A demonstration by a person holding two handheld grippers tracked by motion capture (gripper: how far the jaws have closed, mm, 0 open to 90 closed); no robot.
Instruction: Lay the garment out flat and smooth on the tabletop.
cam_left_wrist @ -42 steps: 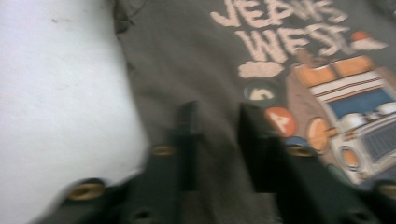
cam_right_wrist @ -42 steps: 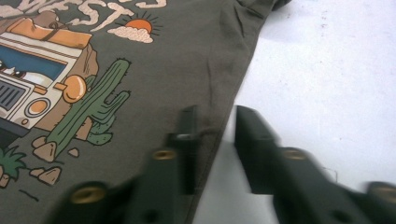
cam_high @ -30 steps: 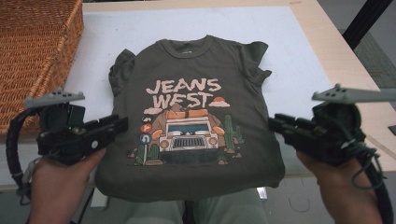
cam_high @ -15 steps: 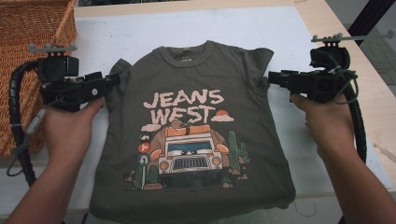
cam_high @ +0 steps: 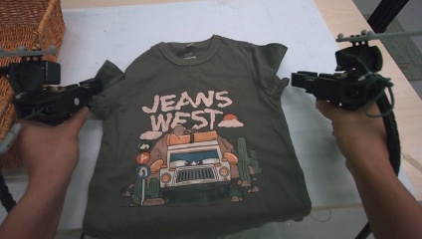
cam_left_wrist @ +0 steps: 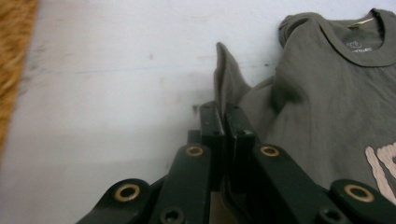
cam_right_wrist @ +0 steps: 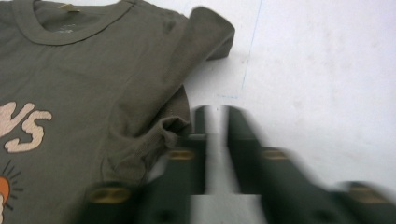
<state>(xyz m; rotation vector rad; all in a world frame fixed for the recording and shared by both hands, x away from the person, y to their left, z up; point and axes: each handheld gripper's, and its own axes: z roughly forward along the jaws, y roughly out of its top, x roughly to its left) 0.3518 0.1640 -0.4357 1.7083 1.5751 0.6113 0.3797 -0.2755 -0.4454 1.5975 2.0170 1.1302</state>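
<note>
Your high view looks down and forward over the whole t-shirt [cam_high: 199, 144]; each gripper view looks low and close across the table [cam_left_wrist: 116, 93], both sharing its collar.

A woven wicker basket [cam_high: 27, 30] sits at ten o'clock on the white table [cam_high: 124, 30]. A bare wooden strip [cam_high: 348, 20] borders the table's edge toward two o'clock.

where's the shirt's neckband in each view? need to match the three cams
High view: neckband at top centre, above the JEANS WEST print.
Left gripper view: neckband in the top right corner, beyond the shut left claw.
Right gripper view: neckband in the top left corner.
Shared landmark: the small tan label inside the neckband, seen in all three.
</note>
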